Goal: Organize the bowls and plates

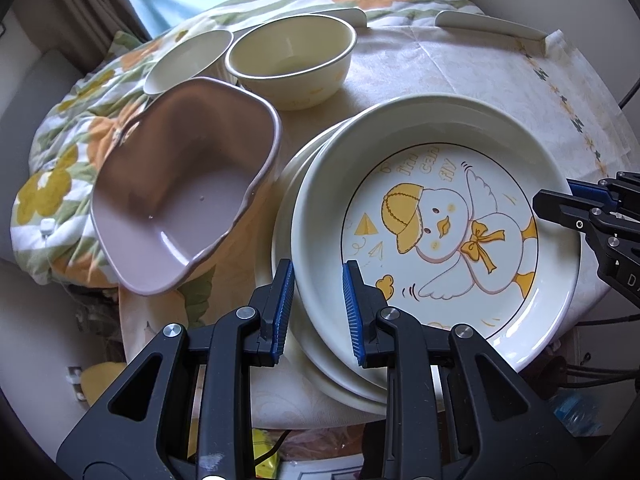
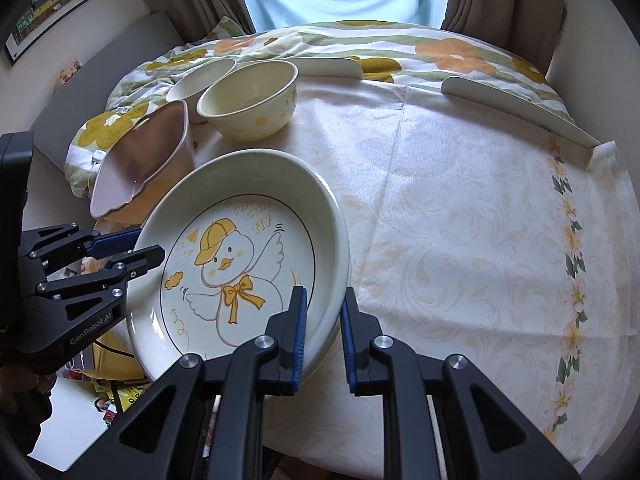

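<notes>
Tablecloth (image 2: 460,208), both grippers' fingers (image 1: 280,300) straddling plate (image 2: 248,264) rim

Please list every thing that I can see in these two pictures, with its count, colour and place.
duck plate: one, cream with a yellow duck, on top of the plate stack at the near table edge.
plates beneath: cream, number unclear.
cream bowls: two, at the far left of the table.
mauve bowl: one, tilted, left of the plates.
tablecloth: one, cream, patterned.
floral quilt: one, orange and green, beyond the table.
left gripper: black with blue pads, astride the plates' left rim.
right gripper: same colours, astride the right rim.
</notes>
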`<state>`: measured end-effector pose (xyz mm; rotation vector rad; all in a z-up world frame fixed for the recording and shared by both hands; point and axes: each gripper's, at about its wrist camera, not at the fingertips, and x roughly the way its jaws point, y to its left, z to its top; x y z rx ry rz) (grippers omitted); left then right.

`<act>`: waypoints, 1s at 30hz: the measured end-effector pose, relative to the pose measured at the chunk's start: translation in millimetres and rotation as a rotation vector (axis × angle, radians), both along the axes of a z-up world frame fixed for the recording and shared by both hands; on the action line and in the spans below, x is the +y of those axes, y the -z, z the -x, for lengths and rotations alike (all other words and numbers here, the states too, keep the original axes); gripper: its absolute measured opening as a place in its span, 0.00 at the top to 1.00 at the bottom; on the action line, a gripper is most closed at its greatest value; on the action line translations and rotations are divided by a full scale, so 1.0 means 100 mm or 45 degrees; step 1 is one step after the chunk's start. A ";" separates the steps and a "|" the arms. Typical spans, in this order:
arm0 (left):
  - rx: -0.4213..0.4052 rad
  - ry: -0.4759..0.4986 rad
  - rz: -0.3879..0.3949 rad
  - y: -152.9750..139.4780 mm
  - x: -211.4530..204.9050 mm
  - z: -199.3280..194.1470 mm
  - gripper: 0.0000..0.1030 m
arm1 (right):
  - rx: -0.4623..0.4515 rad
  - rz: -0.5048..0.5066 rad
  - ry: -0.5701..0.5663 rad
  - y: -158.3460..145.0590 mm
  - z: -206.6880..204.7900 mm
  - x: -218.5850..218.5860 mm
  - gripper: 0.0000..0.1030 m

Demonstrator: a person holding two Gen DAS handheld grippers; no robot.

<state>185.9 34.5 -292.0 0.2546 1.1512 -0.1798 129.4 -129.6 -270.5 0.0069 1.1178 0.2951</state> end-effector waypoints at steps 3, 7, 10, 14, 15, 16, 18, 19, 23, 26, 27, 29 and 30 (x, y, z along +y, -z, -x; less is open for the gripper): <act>0.007 -0.010 0.005 -0.01 0.01 0.02 0.76 | 0.001 -0.004 0.002 0.00 -0.01 0.01 0.85; 0.013 -0.013 -0.007 -0.01 -0.01 0.03 0.76 | 0.001 -0.002 0.001 0.00 -0.01 0.01 0.85; 0.021 -0.017 -0.014 -0.02 -0.02 0.03 0.76 | 0.004 -0.001 -0.001 0.01 -0.03 0.02 0.85; 0.026 -0.030 -0.014 -0.04 -0.02 0.04 0.76 | 0.006 -0.004 -0.008 0.02 -0.05 0.03 0.85; 0.023 -0.034 -0.021 -0.05 -0.02 0.04 0.76 | 0.007 -0.005 -0.008 0.03 -0.06 0.03 0.85; 0.012 -0.036 -0.032 -0.06 -0.03 0.05 0.73 | 0.010 -0.004 -0.008 0.04 -0.07 0.03 0.85; -0.004 -0.023 -0.037 -0.11 -0.04 0.07 0.62 | 0.005 -0.005 -0.010 0.04 -0.08 0.03 0.85; -0.021 -0.014 -0.012 -0.15 -0.05 0.08 0.52 | 0.005 -0.014 -0.014 0.04 -0.08 0.02 0.85; -0.068 -0.001 -0.008 -0.20 -0.12 0.10 0.35 | 0.004 -0.011 -0.024 0.05 -0.10 0.03 0.85; -0.049 -0.011 0.012 -0.19 -0.13 0.08 0.35 | 0.006 -0.015 -0.031 0.05 -0.09 0.01 0.85; -0.046 -0.014 0.011 -0.19 -0.13 0.08 0.35 | 0.005 -0.020 -0.032 0.04 -0.09 0.00 0.85; -0.048 -0.029 0.006 -0.22 -0.13 0.10 0.35 | -0.011 -0.031 -0.031 -0.02 -0.08 -0.04 0.85; -0.048 -0.044 0.015 -0.25 -0.12 0.10 0.35 | -0.019 -0.040 -0.033 -0.06 -0.08 -0.06 0.85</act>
